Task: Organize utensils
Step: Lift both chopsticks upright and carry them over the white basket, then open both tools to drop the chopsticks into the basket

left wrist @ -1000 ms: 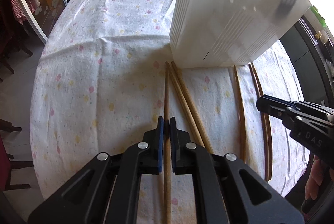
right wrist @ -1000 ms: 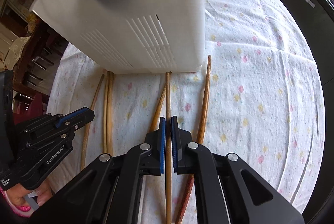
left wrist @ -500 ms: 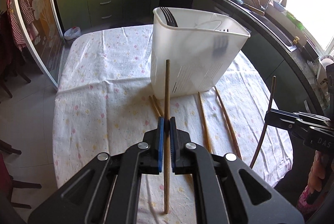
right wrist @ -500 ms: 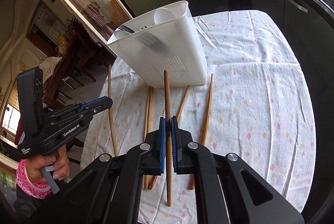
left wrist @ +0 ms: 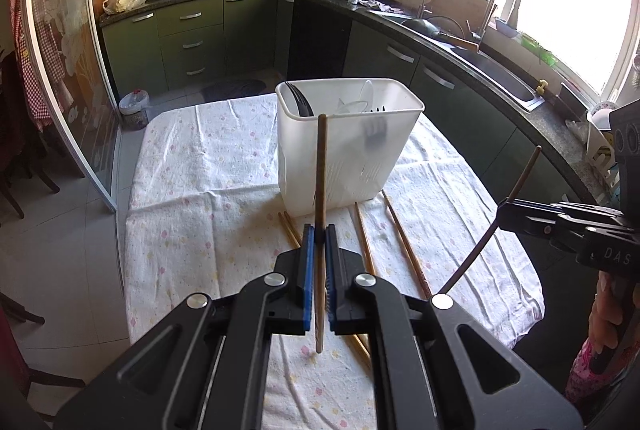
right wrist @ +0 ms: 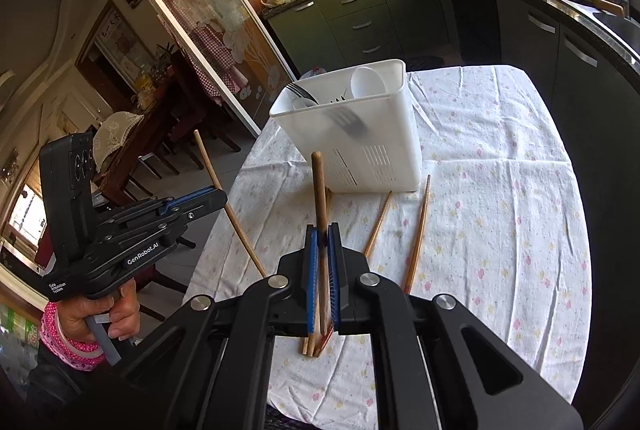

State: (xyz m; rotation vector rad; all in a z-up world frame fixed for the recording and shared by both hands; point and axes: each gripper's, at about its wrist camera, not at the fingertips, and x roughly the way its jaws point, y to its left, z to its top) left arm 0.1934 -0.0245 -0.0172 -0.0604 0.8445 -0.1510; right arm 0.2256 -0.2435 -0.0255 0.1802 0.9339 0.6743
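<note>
A white plastic utensil holder point(left wrist: 348, 145) point(right wrist: 360, 133) stands on the table with forks and a white spoon inside. My left gripper point(left wrist: 319, 230) is shut on a wooden chopstick point(left wrist: 321, 165), held upright well above the table. My right gripper point(right wrist: 322, 234) is shut on another wooden chopstick point(right wrist: 319, 189), also raised and near upright. The right gripper point(left wrist: 504, 216) shows in the left wrist view with its chopstick point(left wrist: 516, 189). The left gripper point(right wrist: 218, 195) shows in the right wrist view with its chopstick point(right wrist: 212, 165). Several more chopsticks point(left wrist: 400, 242) point(right wrist: 418, 230) lie on the cloth in front of the holder.
The table has a white flowered cloth point(left wrist: 208, 189) point(right wrist: 500, 189). Dark green kitchen cabinets point(left wrist: 188, 37) and a counter with a sink point(left wrist: 492, 69) run behind and to the right. A glass sliding door point(left wrist: 60, 69) stands on the left.
Both grippers have lifted their chopsticks off the cloth and risen high, pulling back from the holder. The chopsticks now stand near upright.
</note>
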